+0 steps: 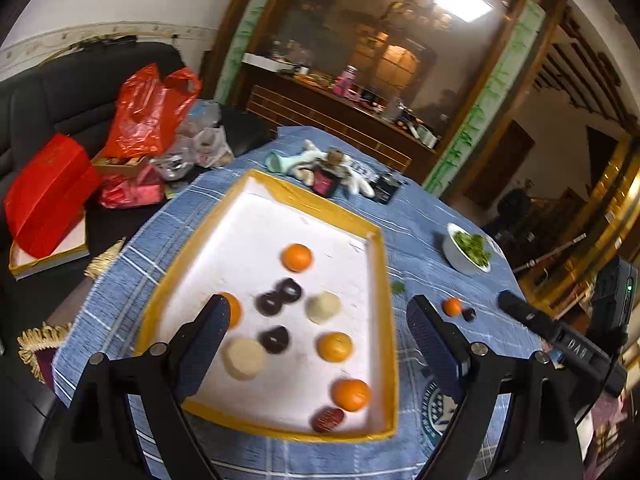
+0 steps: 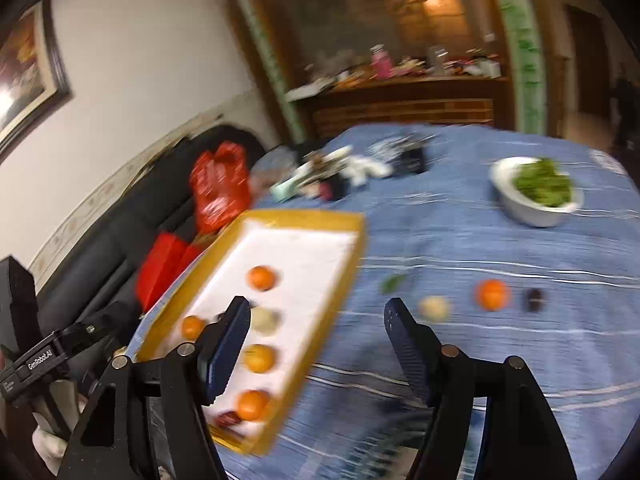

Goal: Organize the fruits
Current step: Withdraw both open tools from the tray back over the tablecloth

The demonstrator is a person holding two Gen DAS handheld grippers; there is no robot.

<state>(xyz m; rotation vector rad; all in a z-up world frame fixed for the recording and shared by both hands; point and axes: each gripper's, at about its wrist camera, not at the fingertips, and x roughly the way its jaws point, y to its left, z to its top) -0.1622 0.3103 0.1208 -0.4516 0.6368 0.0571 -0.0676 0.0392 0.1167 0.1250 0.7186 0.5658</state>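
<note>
Three pieces, an orange (image 2: 492, 294), a pale fruit (image 2: 434, 308) and a dark one (image 2: 534, 299), are left right of the tray (image 2: 320, 216); both tools (image 1: 318, 320) (image 2: 316, 322) are spread, empty, and the nearest piece should be straddled squarely before pinching.

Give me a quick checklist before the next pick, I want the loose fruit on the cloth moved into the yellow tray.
1. Left gripper jaws empty: ok, open with nothing between them.
2. Right gripper jaws empty: ok, open and clear.
3. Loose orange on the blue cloth unobstructed: ok.
4. Pale round piece reachable: ok, it lies just ahead of the right gripper.
5. Dark piece identity: cannot tell, too blurred.
6. Yellow tray has free space: ok, its far half is bare.
</note>
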